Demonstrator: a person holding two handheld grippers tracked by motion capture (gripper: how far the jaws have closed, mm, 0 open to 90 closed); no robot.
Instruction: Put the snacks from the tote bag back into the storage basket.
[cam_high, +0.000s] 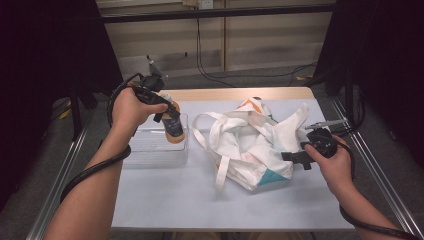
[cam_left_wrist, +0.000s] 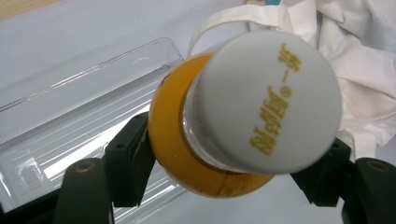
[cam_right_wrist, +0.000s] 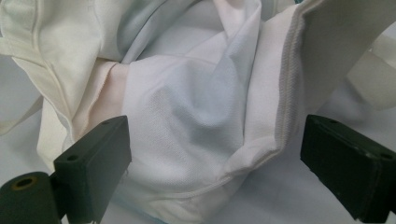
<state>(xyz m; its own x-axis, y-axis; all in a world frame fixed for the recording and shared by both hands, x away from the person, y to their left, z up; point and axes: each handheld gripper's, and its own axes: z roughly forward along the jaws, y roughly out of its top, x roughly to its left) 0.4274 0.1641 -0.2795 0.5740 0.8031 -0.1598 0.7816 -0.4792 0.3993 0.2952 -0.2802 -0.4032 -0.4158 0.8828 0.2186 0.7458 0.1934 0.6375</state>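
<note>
My left gripper (cam_high: 172, 119) is shut on a bottle of orange juice (cam_high: 174, 129) with a white cap (cam_left_wrist: 266, 100), held over a clear plastic tray (cam_high: 155, 145) at the table's left. In the left gripper view the black jaws press the bottle (cam_left_wrist: 170, 140) from both sides. A crumpled white tote bag (cam_high: 250, 142) with long straps lies at the table's middle. My right gripper (cam_high: 295, 157) stands open at the bag's right edge. Its jaws sit wide apart around a fold of the white fabric (cam_right_wrist: 201, 116), not pinching it.
The table has a pale blue cover (cam_high: 175, 200) with a wooden strip (cam_high: 235, 93) at the far edge. Metal rails (cam_high: 57, 185) run along both sides. Cables (cam_high: 240, 75) lie on the floor behind.
</note>
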